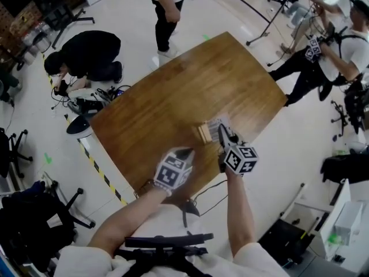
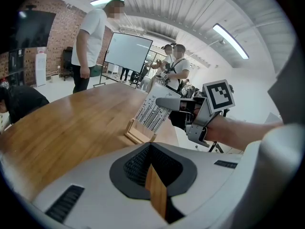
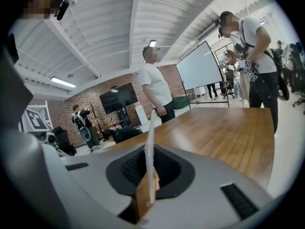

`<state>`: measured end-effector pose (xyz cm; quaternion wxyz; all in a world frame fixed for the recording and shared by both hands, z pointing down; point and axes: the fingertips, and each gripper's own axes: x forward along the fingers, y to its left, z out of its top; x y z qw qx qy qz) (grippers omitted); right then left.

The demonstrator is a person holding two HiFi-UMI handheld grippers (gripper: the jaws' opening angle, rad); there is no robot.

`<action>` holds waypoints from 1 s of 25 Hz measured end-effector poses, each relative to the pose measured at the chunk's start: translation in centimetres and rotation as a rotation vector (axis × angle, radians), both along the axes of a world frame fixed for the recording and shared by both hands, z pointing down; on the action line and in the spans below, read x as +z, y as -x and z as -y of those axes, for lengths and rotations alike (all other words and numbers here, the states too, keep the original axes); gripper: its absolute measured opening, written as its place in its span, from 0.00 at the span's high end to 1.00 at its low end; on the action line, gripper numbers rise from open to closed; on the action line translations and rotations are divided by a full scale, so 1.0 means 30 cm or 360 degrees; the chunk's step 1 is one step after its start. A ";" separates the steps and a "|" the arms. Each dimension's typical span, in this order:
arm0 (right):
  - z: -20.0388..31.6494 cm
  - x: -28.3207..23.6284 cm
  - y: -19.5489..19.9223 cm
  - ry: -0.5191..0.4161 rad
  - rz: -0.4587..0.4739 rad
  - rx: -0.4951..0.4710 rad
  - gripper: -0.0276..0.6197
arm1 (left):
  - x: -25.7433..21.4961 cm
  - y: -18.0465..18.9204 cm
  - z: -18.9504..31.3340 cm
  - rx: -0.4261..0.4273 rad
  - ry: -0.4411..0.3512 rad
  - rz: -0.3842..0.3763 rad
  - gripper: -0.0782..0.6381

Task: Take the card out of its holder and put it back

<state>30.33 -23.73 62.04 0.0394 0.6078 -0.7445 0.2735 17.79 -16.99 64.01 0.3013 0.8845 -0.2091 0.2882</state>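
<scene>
card (image 3: 151, 128) pinched in nearly closed right tool (image 3: 147, 171).

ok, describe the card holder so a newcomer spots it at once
Start at the wooden table, at its edge nearest the person wearing the grippers. Just in front of the right gripper sits the card holder: a small pale wooden block, with the white printed card that gripper pinches tilted at its slot. It is the only object on the tabletop.
</scene>
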 end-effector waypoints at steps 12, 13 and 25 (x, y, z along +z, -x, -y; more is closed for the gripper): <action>0.008 0.013 -0.002 0.0016 0.0004 -0.0014 0.93 | 0.004 -0.002 0.005 -0.0011 0.0010 -0.0005 0.90; 0.009 0.013 0.000 0.0020 0.0002 -0.0016 0.93 | 0.002 -0.001 0.006 -0.0010 0.0010 -0.0005 0.90; 0.004 0.020 0.030 0.0014 -0.0086 -0.0096 0.93 | 0.016 -0.001 0.008 -0.0011 0.0025 -0.0006 0.90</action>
